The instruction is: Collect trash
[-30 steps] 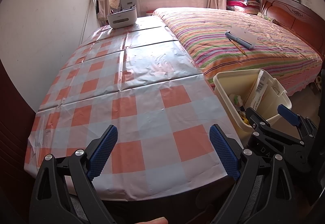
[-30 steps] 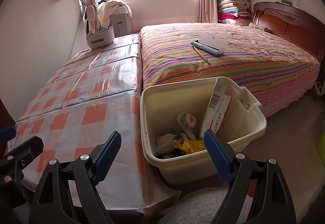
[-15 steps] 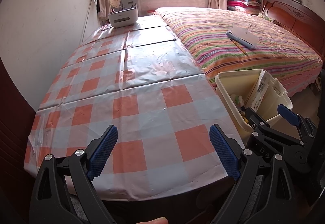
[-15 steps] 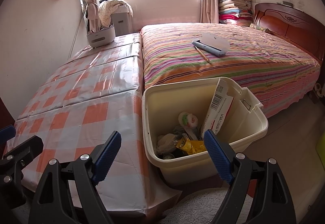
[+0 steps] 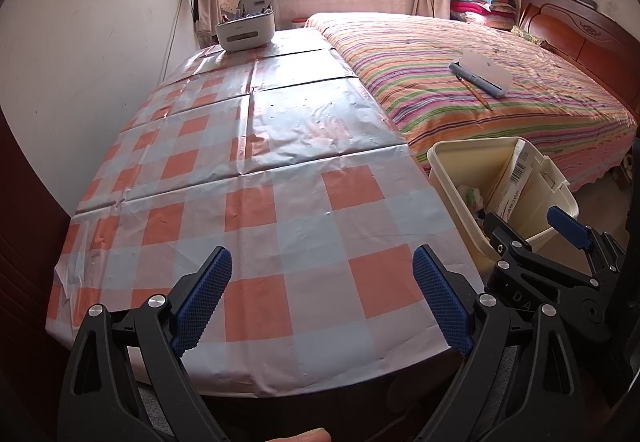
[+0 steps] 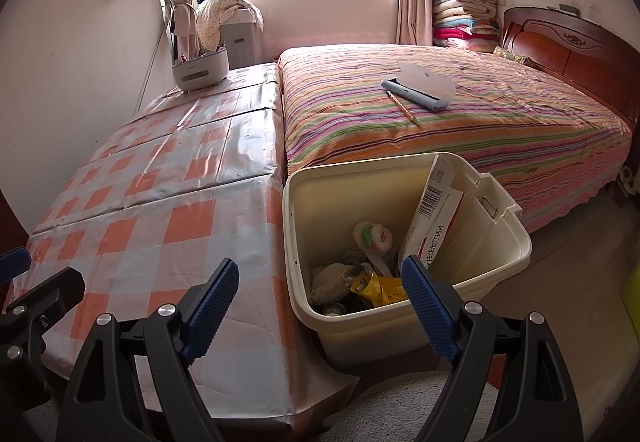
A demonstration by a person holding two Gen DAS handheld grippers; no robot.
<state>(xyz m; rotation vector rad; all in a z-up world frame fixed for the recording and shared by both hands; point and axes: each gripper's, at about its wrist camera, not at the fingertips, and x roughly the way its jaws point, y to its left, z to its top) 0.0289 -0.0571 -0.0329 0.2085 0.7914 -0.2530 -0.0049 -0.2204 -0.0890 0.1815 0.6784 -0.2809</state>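
Note:
A cream plastic bin [image 6: 496, 254] stands on the floor between the checked table and the bed; it also shows in the left wrist view [image 5: 444, 177]. In it lie a white medicine box [image 6: 434, 217], a yellow wrapper [image 6: 378, 288], a crumpled white wad [image 6: 330, 278] and a small bag [image 6: 372, 236]. My right gripper [image 6: 320, 302] is open and empty, held just in front of the bin's near rim. My left gripper [image 5: 322, 294] is open and empty over the near edge of the table [image 5: 280, 177]. The right gripper shows in the left wrist view [image 5: 536, 230].
A white-grey organizer [image 5: 245, 30] with pens stands at the table's far end. On the striped bed [image 6: 460, 129] lie a grey-blue tool [image 6: 412, 94], a pencil [image 6: 402, 107] and a white sheet [image 6: 430, 78]. Wall on the left, wooden headboard [image 6: 576, 49] on the right.
Both grippers have eased slightly back and up; the views shift a little. Both stay open and empty. Nothing on the table, bed or in the bin has moved.

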